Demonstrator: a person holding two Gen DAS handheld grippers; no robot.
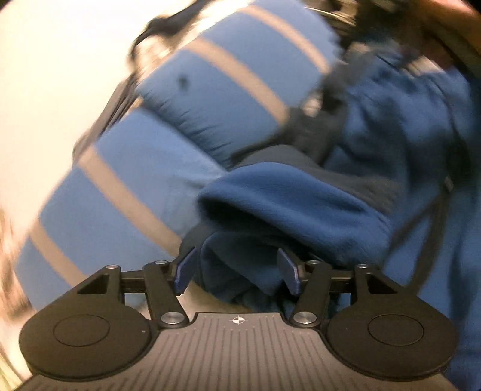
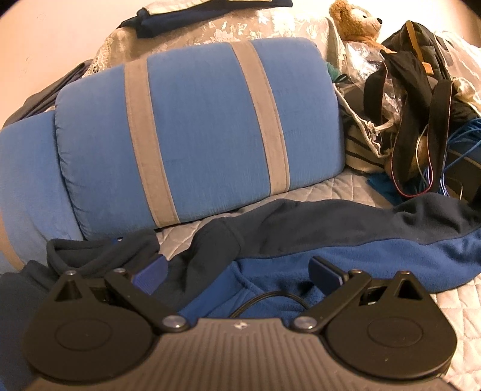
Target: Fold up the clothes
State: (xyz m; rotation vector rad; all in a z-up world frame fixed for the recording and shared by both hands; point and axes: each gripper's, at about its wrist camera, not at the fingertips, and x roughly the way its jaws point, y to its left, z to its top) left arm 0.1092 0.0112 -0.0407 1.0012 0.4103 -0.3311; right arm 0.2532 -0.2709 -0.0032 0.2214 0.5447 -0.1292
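A blue fleece garment [image 2: 375, 249] with dark navy parts lies crumpled on a quilted cover. In the left wrist view a thick fold of this fleece [image 1: 285, 204] bulges just ahead of my left gripper [image 1: 237, 270]. Its jaws stand apart and the fold's edge sits between the blue pads [image 1: 185, 270] without being squeezed. My right gripper [image 2: 237, 275] hovers low over the garment's blue part with its jaws spread wide and nothing pinched. A thin black cord loops on the fleece near its base. The left wrist view is tilted and blurred.
A large blue cushion with grey stripes [image 2: 195, 129] stands behind the garment, also in the left wrist view as the cushion [image 1: 210, 90]. At the right lie a teddy bear [image 2: 354, 21] and a heap of bags, straps and cables [image 2: 421, 105]. The quilted grey cover [image 2: 330, 189] shows between them.
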